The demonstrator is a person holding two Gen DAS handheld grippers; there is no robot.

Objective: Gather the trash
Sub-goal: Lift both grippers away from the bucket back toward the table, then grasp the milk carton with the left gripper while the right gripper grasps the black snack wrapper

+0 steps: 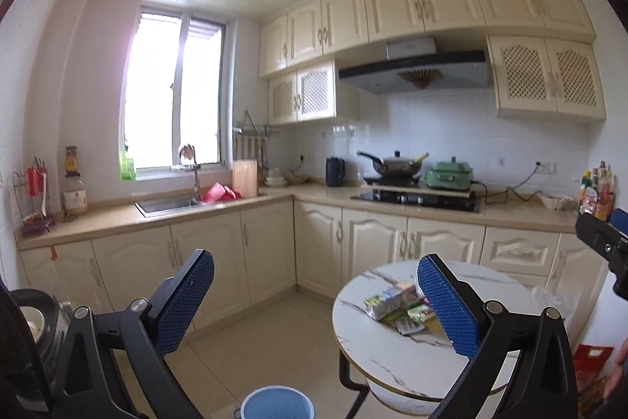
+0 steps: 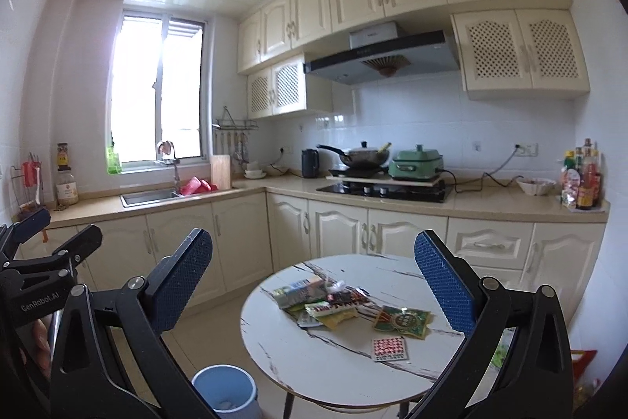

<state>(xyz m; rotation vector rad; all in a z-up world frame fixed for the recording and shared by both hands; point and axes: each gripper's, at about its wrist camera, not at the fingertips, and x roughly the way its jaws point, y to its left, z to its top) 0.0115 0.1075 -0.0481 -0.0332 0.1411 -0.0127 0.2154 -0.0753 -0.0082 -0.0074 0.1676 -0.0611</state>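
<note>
The right gripper (image 2: 314, 285) hangs wide open and empty above the round marble table (image 2: 337, 368); the wrappers (image 2: 333, 305) lie scattered just ahead between its fingers, crumpled, green, yellow and red; the blue bin (image 2: 223, 389) stands on the floor below, toward its left finger; the left gripper (image 1: 316, 305) is also spread open, holding nothing.

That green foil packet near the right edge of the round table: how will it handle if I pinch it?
The green foil packet lies flat and wrinkled on the round table, so it is probably light and floppy. Its glossy surface may slip between the pads. Lying flush, it will likely slide when nudged rather than lift.
</note>
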